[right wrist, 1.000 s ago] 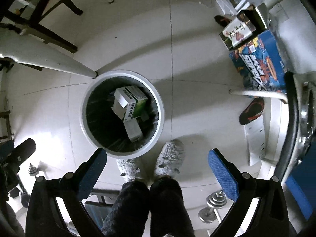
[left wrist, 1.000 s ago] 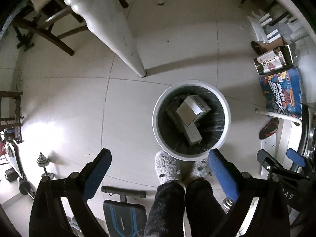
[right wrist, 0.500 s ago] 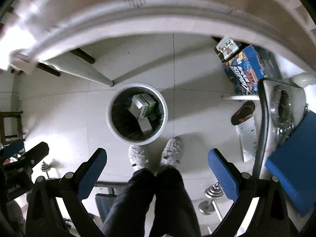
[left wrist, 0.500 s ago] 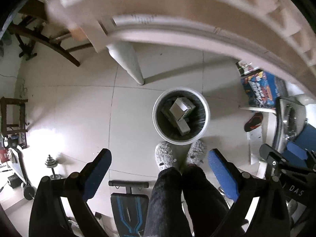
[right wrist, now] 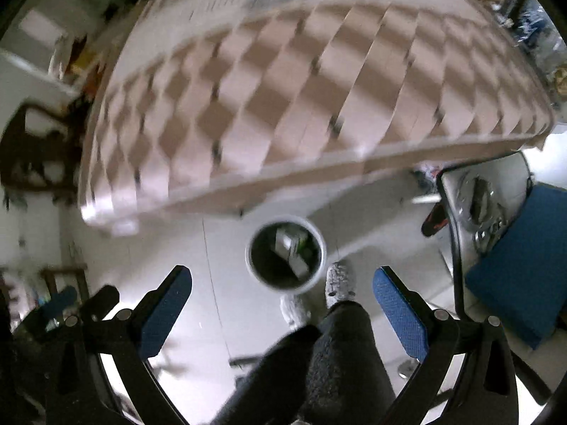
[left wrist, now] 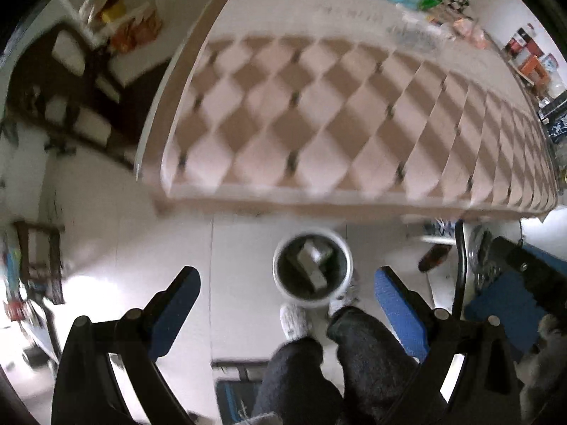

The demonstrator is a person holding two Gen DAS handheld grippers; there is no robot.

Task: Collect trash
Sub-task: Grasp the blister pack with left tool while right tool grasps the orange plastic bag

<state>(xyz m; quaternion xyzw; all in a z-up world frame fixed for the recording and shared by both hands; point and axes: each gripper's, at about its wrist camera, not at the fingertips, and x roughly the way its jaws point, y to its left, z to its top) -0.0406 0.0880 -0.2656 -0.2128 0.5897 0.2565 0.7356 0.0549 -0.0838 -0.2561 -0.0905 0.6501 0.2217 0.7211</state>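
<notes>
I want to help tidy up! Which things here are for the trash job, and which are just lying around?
For the job:
white trash bin
boxes in the bin
left gripper, open and empty
right gripper, open and empty

Just lying around:
checkered table
blue cushion
red-and-black slipper

Both tongs raised, table top (left wrist: pixel 319 113) in view, bin (left wrist: pixel 313 269) smaller

Table (left wrist: pixel 336 113) with checkered top fills upper field, both views; edge overhangs floor just beyond bin (left wrist: pixel 313 271). Bin mouth unobstructed from above, boxes (left wrist: pixel 312 258) inside, below rim. Legs (left wrist: pixel 358 354) and slippers (left wrist: pixel 294 320) touch bin near side. Chair (right wrist: pixel 475 209) crowds right. Bare floor (left wrist: pixel 141 248) left of bin.
</notes>
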